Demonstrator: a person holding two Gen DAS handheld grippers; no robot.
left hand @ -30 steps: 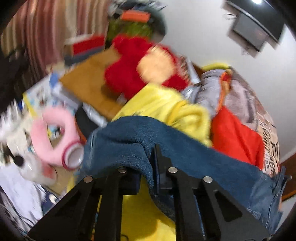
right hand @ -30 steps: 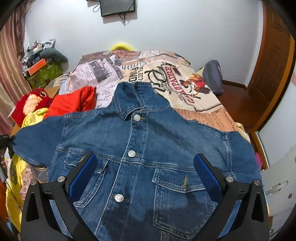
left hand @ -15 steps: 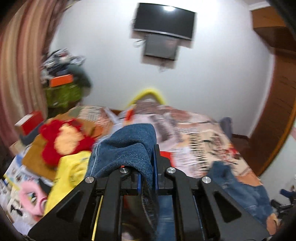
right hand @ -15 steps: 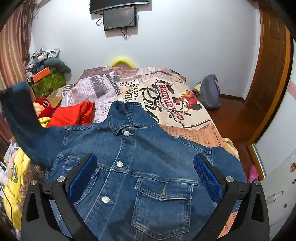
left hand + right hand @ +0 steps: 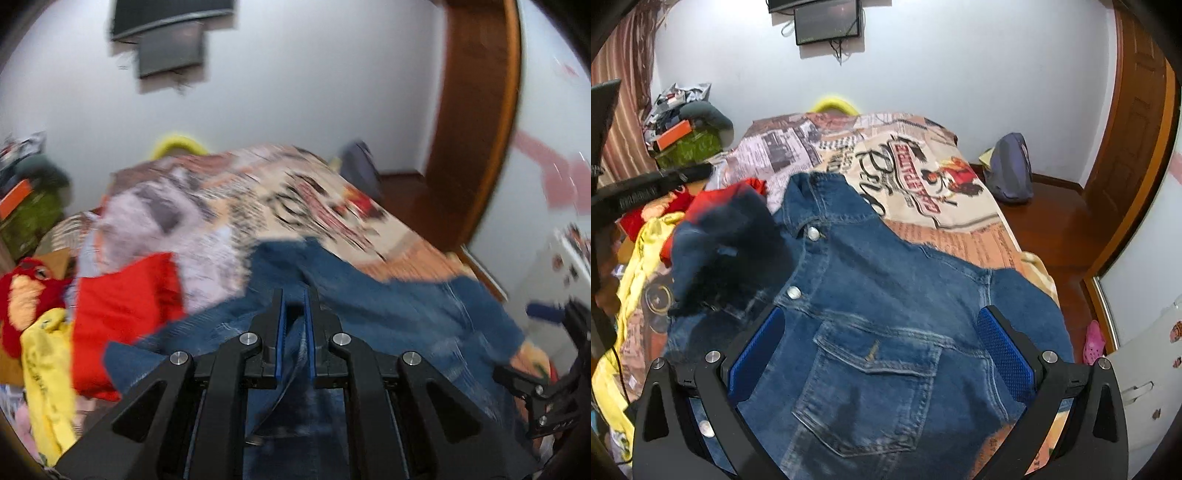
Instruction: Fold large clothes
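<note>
The blue denim jacket lies front-up on the newsprint-patterned bed. Its sleeve, raised a moment ago, now crosses the chest at ten o'clock. Left tongs are narrow, their grip unclear; right tongs gape wide, empty.

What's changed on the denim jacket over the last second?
The left gripper has carried the blue denim jacket's sleeve from out at the side, up and over onto the jacket's front; whether it still pinches the fabric is unclear. The right gripper stayed open above the jacket, holding nothing.
</note>
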